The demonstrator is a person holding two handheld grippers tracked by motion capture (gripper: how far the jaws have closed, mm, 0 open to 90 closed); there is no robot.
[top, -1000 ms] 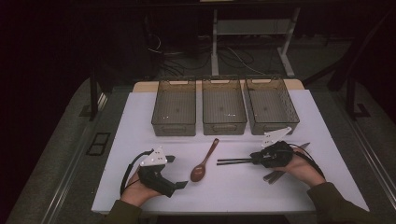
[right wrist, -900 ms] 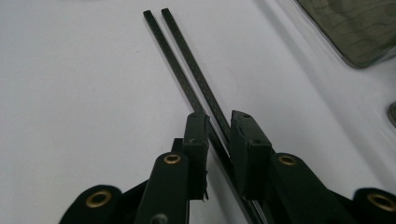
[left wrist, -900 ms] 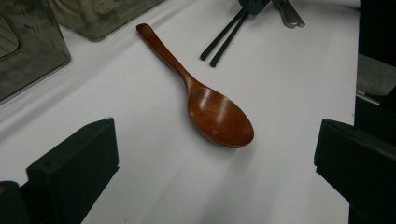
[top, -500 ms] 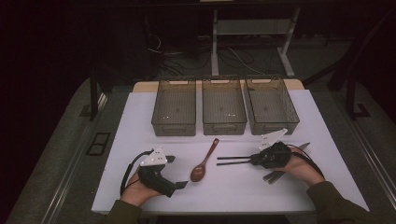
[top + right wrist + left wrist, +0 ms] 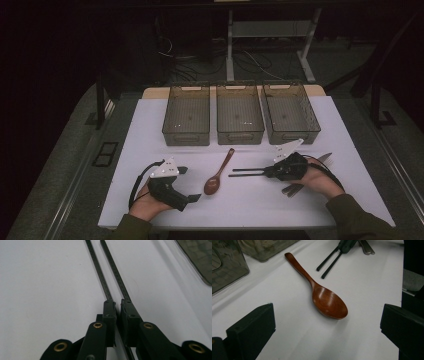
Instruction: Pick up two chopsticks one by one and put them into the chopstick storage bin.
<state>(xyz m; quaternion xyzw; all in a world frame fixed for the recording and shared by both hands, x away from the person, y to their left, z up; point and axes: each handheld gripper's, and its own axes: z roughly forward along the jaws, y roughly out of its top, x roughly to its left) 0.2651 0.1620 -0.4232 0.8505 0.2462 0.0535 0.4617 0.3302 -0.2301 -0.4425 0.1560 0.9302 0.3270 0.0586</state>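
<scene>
White covers the worktop [image 5: 150, 125], which sets off the dark utensils laid out on it. A wooden spoon [image 5: 322, 293] lies flat near the middle, bowl toward the near edge and handle pointing far, toward three empty smoky bins [image 5: 240, 114] lined along the far side, probably there to receive sorted cutlery. The left tool [image 5: 177, 187] rests on the worktop left of the spoon with its jaws spread wide and empty, aimed at the spoon's bowl as if lining up a pickup. The right tool [image 5: 118, 312] has its jaws drawn nearly together around a pair of black chopsticks [image 5: 107, 275], which stick out leftward over the worktop. More metal cutlery [image 5: 324, 159] lies under the right hand.
</scene>
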